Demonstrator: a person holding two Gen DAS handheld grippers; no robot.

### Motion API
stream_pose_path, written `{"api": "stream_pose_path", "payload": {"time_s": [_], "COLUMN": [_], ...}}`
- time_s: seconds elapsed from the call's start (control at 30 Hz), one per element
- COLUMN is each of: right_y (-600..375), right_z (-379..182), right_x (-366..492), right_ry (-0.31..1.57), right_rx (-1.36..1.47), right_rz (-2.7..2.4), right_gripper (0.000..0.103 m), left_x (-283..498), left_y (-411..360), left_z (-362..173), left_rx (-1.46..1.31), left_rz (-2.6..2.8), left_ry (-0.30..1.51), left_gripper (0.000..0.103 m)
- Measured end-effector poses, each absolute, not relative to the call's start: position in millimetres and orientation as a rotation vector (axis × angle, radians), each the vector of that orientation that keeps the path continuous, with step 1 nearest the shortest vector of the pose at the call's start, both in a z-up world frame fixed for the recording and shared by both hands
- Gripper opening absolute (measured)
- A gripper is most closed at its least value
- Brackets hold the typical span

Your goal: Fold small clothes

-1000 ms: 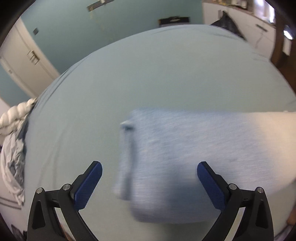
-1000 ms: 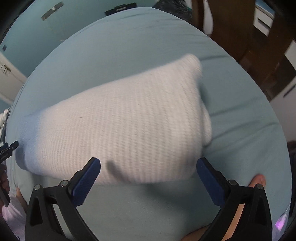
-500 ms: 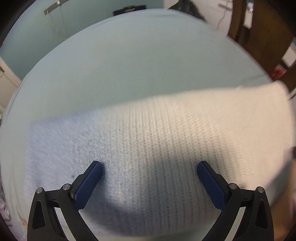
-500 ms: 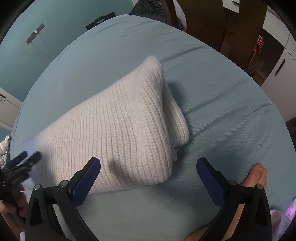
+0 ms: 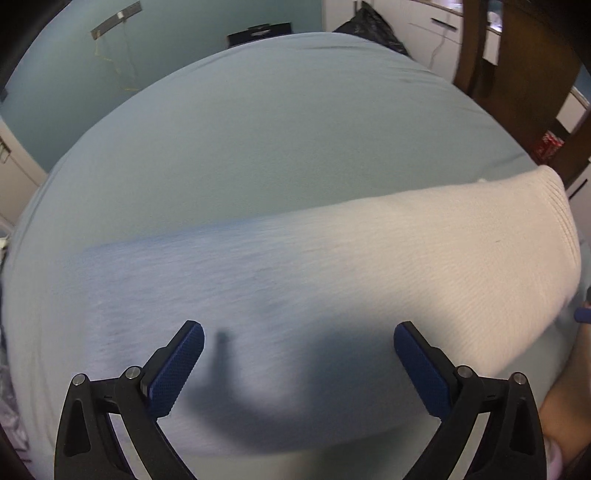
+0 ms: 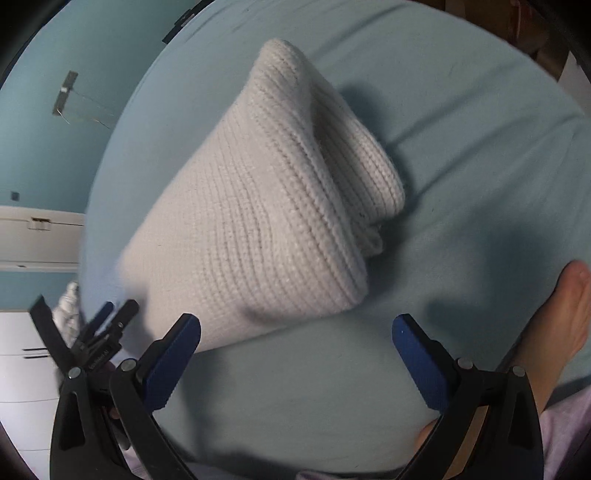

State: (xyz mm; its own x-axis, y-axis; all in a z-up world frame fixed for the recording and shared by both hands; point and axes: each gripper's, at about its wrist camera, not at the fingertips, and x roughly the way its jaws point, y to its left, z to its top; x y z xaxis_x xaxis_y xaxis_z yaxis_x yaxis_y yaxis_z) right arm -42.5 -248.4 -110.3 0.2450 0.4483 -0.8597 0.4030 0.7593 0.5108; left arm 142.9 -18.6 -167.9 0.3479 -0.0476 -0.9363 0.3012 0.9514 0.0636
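A folded cream knitted garment [image 6: 266, 206] lies on the light blue bed sheet [image 6: 461, 110], its thick folded end pointing to the far right. In the left wrist view the same garment [image 5: 369, 280] fills the lower half, blurred, with the gripper's shadow on it. My left gripper [image 5: 299, 362] hovers over its near edge, open, nothing between the fingers. My right gripper [image 6: 297, 354] is open just in front of the garment's near edge, above bare sheet. The left gripper [image 6: 99, 332] also shows at the lower left of the right wrist view.
A bare foot [image 6: 565, 314] rests on the sheet at the right. A teal wall [image 5: 166, 44] stands behind the bed. Dark wooden furniture [image 5: 524, 66] and white cabinets [image 5: 436, 29] stand at the far right. Crumpled white cloth [image 6: 70, 306] lies off the bed's left.
The left wrist view has swung right and come down over the garment. The right gripper has drawn back and tilted, so the garment's folded end now shows. Both stayed open.
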Motion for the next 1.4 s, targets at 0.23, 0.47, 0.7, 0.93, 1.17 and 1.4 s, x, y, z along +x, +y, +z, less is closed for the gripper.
{"api": "stream_pose_path", "payload": {"time_s": [0.23,0.47,0.7,0.93,1.17,1.4], "right_y": [-278,-270,-260,-247,-238,-248], "right_z": [-151,-146,-136,-159,-188,-174], "right_x": [-64,-70,-52,-44,-47,-66], "right_ry": [1.409,1.473,1.435,1.337,1.054,0.899], "right_rx": [0.99,0.95,1.027,1.154,1.467,1.446], "right_rz": [0.109,0.116,0.064,-0.037,-0.111,-0.205], "right_gripper": [0.102,0.102,0.102,0.101,0.098,0.053], "left_x": [123,88,79,102,89,86], "left_y": [77,192,212,185,165,155], "left_z": [-139,-192,-243,-262,-289,-263], "left_rx": [0.072,-0.604,-1.111,-1.196,-1.356,-1.186], "left_rz": [-0.21,-0.05,0.036,0.111,0.167,0.178], "left_ry": [1.292,1.477,1.573,1.485,1.362,1.395], "left_gripper": [0.103,0.103,0.103,0.103,0.103,0.103]}}
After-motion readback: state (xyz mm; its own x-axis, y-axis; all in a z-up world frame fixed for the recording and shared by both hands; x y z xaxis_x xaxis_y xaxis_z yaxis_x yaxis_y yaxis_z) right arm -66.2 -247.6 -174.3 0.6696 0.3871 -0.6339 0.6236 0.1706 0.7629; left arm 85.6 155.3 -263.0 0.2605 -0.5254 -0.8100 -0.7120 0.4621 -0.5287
